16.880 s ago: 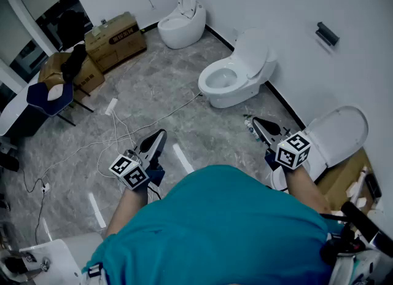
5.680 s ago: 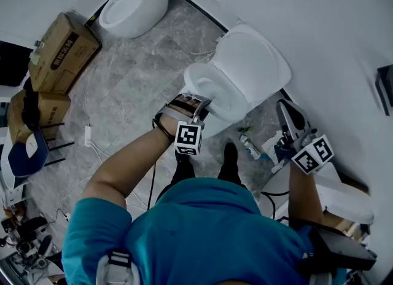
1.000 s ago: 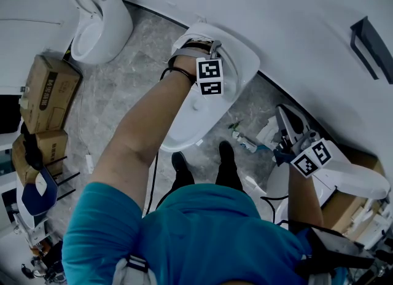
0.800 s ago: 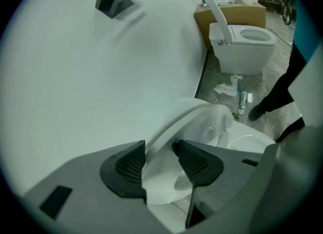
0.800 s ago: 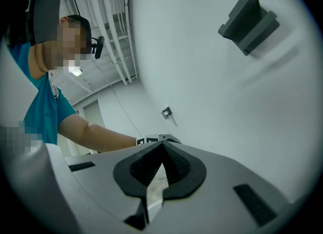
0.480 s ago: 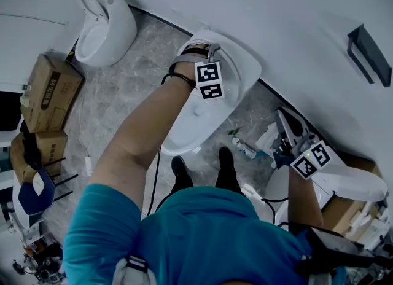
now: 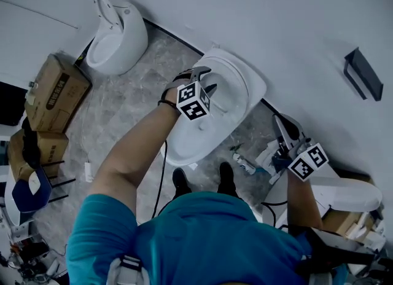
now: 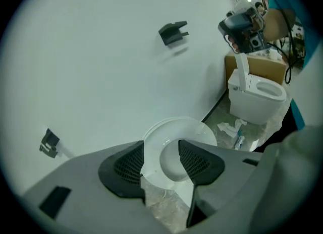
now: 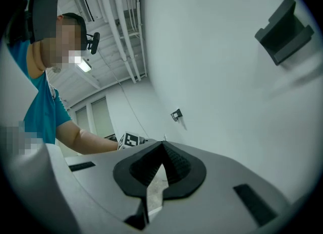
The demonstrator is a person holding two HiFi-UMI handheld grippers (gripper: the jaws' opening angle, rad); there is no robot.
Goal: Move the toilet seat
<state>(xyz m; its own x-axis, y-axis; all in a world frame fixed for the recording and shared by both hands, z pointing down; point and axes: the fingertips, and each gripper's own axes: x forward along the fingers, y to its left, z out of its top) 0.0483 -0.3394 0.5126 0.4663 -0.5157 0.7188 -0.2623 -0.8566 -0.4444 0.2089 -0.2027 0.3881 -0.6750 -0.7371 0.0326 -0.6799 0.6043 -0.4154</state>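
The left hand-held gripper (image 7: 206, 80) hangs over the back half of the middle toilet with its jaws a fair way apart. They have just been opening, and nothing is pressed between the pads. In the left gripper view the white toilet seat (image 7: 241, 87) only shows beyond the gap. The seat sits at the rear of that toilet, close to the wall (image 7: 276, 26) along the far edge of the floor (image 7: 132, 102). I can't tell whether it leans fully back.

This looks to me like the letting-go part of the move. To do it well, I'd keep the jaws wide until both pads are clear of the rim. I'd draw the gripper off straight rather than sideways, so nothing catches the seat and tips it over. It is worth checking that the seat rests steadily before leaving it.

The right hand-held gripper (image 7: 281, 124) is off to the side with its jaw tips together on nothing, well clear of the work.

As for containers, the bowl (image 7: 191, 142) of the middle toilet gives no sign of anything in it, though I can't see right inside. The second toilet (image 7: 116, 35) further along the wall stands open and looks empty. Two cardboard boxes (image 7: 56, 90) sit at the floor's left edge, and their contents are hidden.
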